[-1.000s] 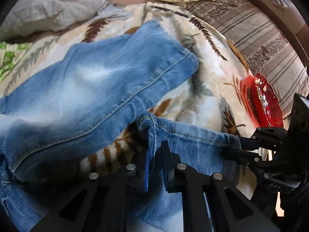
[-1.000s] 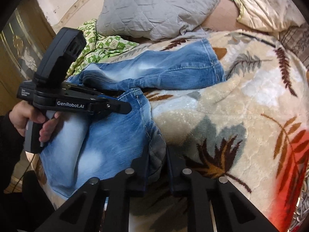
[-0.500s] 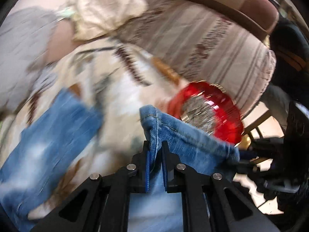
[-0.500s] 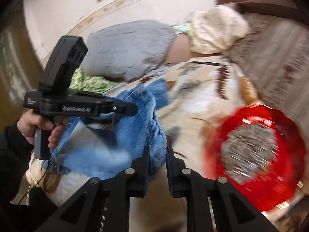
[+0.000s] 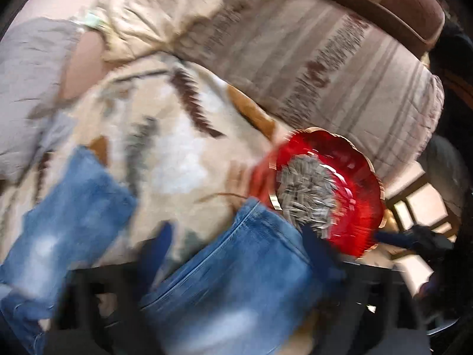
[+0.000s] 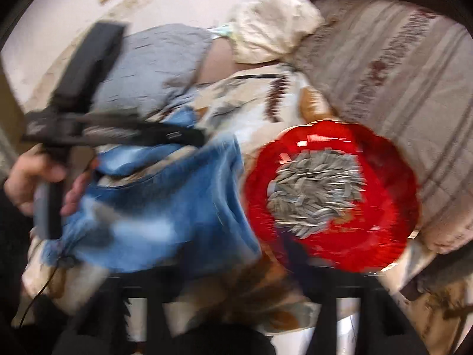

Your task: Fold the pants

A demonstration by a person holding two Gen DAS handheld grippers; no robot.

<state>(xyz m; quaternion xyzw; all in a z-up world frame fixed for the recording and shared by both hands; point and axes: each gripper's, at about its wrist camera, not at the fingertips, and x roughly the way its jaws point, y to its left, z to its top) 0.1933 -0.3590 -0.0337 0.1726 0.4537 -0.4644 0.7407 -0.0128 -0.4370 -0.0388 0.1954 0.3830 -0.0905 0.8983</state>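
The blue jeans [image 5: 236,272] lie on a leaf-patterned blanket [image 5: 177,159]; one leg [image 5: 71,213] stretches to the left. Both views are motion-blurred. My left gripper [image 5: 236,254] has its fingers [image 5: 153,254] spread wide, with the denim lying loose between them. In the right wrist view the jeans [image 6: 165,207] lie left of centre. My right gripper [image 6: 233,269] has its fingers [image 6: 298,254] spread wide and holds nothing. The left gripper's body [image 6: 88,127] and the hand holding it show at the left of that view.
A red dish [image 5: 354,183] of sunflower seeds sits on the blanket right beside the jeans; it also shows in the right wrist view [image 6: 369,236]. A striped quilt [image 5: 340,68], a grey pillow [image 6: 153,68] and a cream pillow [image 5: 153,14] lie behind.
Both grippers were shut on the jeans' edge and swung it toward the red dish. Now both have opened and let the denim go.
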